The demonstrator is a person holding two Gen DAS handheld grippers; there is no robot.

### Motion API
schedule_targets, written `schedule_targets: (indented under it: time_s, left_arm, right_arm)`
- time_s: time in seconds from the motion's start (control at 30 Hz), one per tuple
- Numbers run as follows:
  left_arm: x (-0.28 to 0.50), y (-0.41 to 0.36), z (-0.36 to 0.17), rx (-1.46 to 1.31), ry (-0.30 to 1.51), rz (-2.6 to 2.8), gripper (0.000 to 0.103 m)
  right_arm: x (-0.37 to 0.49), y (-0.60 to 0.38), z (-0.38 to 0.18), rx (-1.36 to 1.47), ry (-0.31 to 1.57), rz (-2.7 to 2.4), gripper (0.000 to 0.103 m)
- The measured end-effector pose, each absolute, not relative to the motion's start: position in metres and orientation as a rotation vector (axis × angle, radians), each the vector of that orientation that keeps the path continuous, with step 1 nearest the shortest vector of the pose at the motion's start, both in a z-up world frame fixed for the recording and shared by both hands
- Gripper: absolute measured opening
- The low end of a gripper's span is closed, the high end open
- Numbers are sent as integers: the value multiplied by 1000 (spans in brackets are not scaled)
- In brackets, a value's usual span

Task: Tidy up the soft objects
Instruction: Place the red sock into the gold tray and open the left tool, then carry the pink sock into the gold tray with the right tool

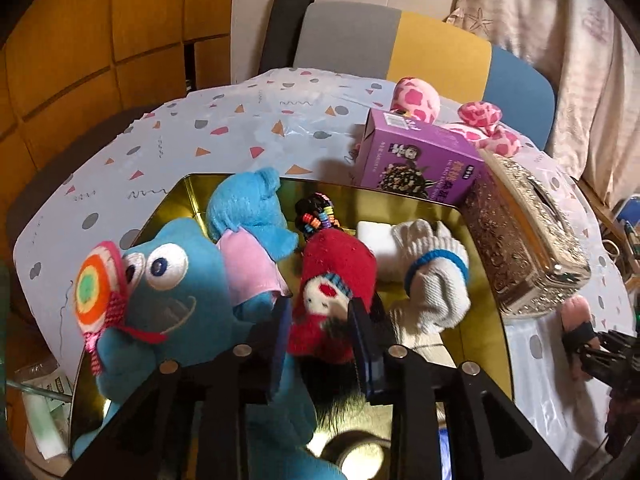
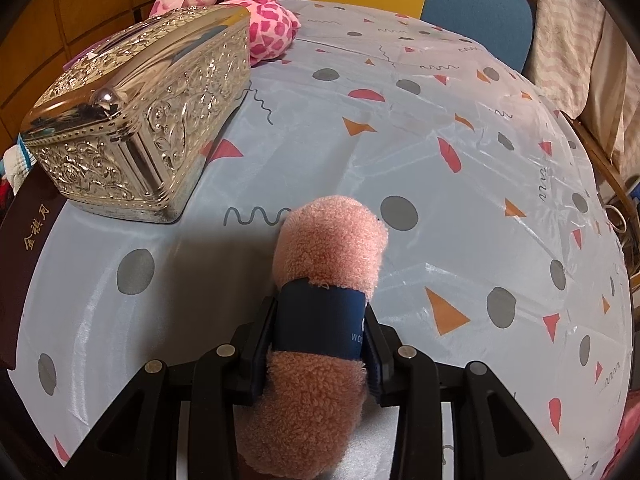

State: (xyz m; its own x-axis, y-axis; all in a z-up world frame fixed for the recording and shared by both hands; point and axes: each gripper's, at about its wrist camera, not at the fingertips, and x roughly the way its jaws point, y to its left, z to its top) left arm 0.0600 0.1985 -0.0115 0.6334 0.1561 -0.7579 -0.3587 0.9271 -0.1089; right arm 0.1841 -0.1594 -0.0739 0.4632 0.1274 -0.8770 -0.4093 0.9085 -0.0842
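Right gripper [image 2: 320, 332] clamps towel roll [image 2: 328, 240]; left gripper [image 1: 320, 320] narrowly straddles doll [image 1: 332, 292].
Towel: soft, light, compressible; grip mid-band, 12 o'clock end free.

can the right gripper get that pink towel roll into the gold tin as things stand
Probably, with a detour. The right gripper is shut on the towel roll, but the silver box stands between it and the tin, whose free space is tight beside the white glove.
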Motion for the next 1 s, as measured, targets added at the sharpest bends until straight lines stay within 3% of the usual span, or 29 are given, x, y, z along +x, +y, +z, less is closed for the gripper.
schedule_targets:
  time_s: [0.43, 0.63, 0.77, 1.0]
  left_arm:
    - [20, 181, 13, -204, 754, 265, 50]
    - [9, 179, 20, -207, 731, 250, 52]
    - [4, 178, 23, -214, 713, 229, 59]
    - [-7, 179, 23, -234, 706, 197, 59]
  right_arm:
    - [182, -154, -75, -291, 1073, 277, 39]
    - [177, -151, -73, -252, 1132, 202, 39]
    - [168, -149, -72, -231, 1153, 158, 39]
    - [143, -148, -70, -157, 1160, 111, 37]
